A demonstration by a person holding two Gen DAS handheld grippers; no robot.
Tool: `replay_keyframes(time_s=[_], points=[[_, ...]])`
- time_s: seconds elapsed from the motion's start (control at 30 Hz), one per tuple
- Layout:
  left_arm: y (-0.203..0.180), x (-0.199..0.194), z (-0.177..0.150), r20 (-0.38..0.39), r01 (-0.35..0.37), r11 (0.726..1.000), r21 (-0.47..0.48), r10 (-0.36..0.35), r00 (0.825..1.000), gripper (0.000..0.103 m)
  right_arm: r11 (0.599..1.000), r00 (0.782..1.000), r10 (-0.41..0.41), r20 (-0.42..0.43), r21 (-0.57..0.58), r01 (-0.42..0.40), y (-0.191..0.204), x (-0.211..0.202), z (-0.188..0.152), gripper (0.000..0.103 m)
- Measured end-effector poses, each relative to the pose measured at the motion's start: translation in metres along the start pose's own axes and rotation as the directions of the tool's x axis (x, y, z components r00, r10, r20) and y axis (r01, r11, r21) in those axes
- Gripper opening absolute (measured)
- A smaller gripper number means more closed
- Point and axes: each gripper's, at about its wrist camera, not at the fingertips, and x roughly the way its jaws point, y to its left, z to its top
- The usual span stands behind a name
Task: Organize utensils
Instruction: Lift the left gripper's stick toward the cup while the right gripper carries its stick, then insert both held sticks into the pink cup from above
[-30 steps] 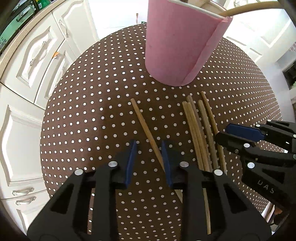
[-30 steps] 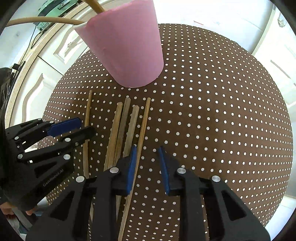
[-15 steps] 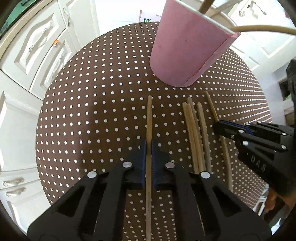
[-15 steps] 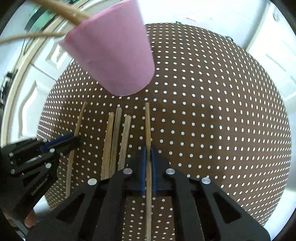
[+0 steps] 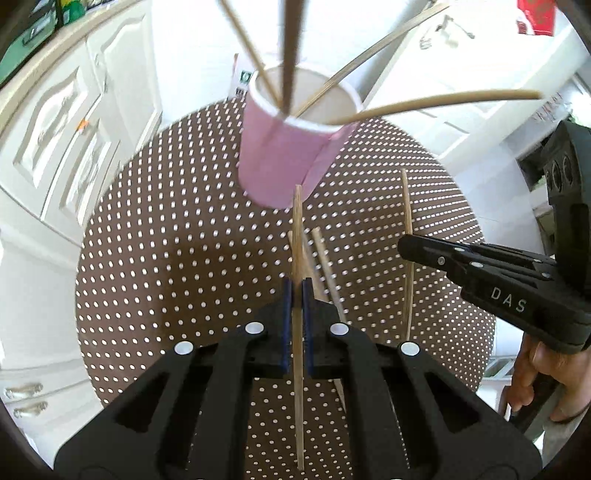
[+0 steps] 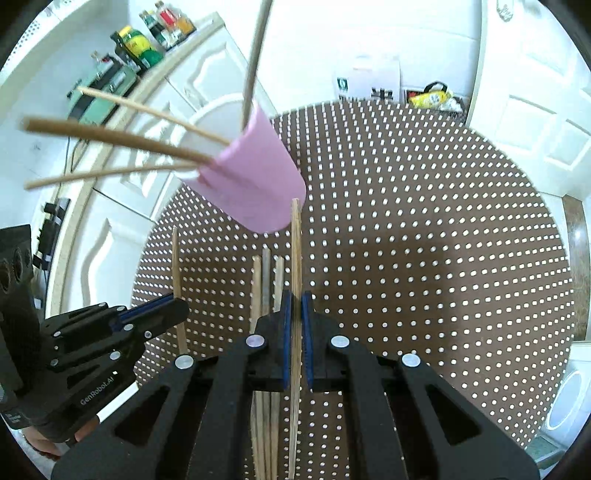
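left gripper (image 5: 295, 295): we clamp a thin wooden chopstick (image 5: 297, 229)
right gripper (image 6: 295, 306): we clamp another wooden chopstick (image 6: 296, 243)
pink paper cup (image 5: 288, 155): 12 o'clock

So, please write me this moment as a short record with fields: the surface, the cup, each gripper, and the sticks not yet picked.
surface: round brown table with white dots
cup: pink cup, upright, four sticks already standing in it
left gripper: shut on one wooden chopstick, tip pointing toward the cup
right gripper: shut on another chopstick, likewise pointing toward the cup
loose sticks: three chopsticks lying side by side on the table, between the two grippers
background: white cabinets, bottles on a counter
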Motion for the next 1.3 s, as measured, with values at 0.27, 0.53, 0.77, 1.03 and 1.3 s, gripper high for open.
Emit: replay_keyframes(time_s=[0.27, 0.53, 0.77, 1.03, 1.3], points=[[-0.028, -0.055, 0.003, 0.090, 0.045, 0.995, 0.086, -0.053, 0.995, 0.006, 1.000, 0.992, 0.015, 0.124, -0.003, -0.015, 0.018, -0.048, 0.006, 0.004], [-0.039, -0.099, 0.016, 0.178, 0.066, 0.989, 0.136, -0.090, 0.980, 0.006, 1.000, 0.974, 0.030, 0.223, -0.016, -0.027, 0.032, -0.087, 0.010, 0.004], [-0.040, -0.124, 0.026, 0.242, 0.069, 0.986, 0.151, -0.105, 0.965, 0.006, 0.999, 0.956, 0.024, 0.293, -0.044, -0.012, 0.039, -0.113, 0.016, 0.004], [-0.031, -0.152, 0.042, 0.323, 0.063, 0.991, 0.121, -0.099, 0.941, 0.006, 0.997, 0.926, 0.006, 0.378, -0.074, 0.024, 0.043, -0.143, 0.028, 0.004], [-0.018, -0.179, 0.057, 0.405, 0.058, 0.995, 0.083, -0.087, 0.910, 0.006, 0.994, 0.901, 0.005, 0.433, -0.098, 0.042, 0.050, -0.163, 0.044, 0.004]])
